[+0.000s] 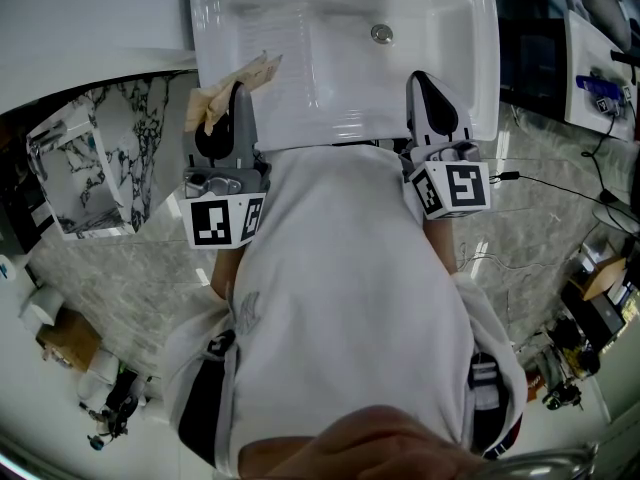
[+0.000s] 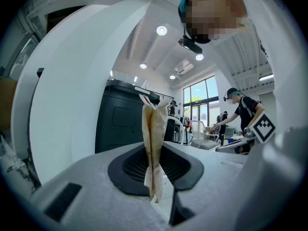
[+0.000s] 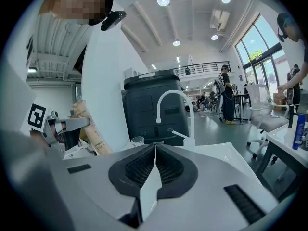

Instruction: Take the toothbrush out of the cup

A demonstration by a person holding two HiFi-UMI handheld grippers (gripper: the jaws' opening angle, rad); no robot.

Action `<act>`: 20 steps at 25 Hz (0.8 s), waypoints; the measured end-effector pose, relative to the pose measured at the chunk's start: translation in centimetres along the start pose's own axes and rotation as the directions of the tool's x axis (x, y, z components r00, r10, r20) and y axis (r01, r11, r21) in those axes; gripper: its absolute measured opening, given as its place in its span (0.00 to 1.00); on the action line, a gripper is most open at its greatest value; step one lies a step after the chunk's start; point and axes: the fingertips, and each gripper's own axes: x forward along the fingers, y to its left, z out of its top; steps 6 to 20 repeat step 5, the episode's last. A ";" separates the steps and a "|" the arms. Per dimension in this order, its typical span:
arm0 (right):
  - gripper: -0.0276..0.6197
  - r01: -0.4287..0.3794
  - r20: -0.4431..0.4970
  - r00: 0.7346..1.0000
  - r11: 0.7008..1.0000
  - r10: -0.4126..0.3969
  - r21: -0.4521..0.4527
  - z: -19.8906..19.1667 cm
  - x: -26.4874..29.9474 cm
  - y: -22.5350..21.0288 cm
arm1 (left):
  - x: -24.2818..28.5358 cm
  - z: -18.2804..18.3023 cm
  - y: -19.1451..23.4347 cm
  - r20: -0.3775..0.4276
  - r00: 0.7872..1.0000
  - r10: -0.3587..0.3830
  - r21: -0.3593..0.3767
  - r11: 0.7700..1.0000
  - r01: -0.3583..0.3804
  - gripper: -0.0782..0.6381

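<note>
Head view: a person in a white shirt stands at the white sink (image 1: 300, 48), with the left gripper (image 1: 237, 90) over the sink's front left corner and the right gripper (image 1: 426, 80) over its front right edge. Left gripper view shows its jaws clamped on the paper-wrapped toothbrush (image 2: 154, 129), which stands upright, out of the cup. Right gripper view shows its jaws (image 3: 154, 150) pressed together on nothing, and the clear cup (image 3: 137, 140) near the faucet (image 3: 173, 105) at the sink's back.
</note>
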 end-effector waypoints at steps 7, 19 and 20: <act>0.07 -0.005 0.000 1.000 1.000 0.005 -0.003 0.2 0.1 0.0 | 0.1 0.1 0.1 0.000 1.000 0.002 0.001 1.000 -0.002 0.20; 0.07 -0.005 0.000 1.000 1.000 0.005 -0.003 0.2 0.1 0.0 | 0.1 0.1 0.1 0.000 1.000 0.002 0.001 1.000 -0.002 0.20; 0.07 -0.005 0.000 1.000 1.000 0.005 -0.003 0.2 0.1 0.0 | 0.1 0.1 0.1 0.000 1.000 0.002 0.001 1.000 -0.002 0.20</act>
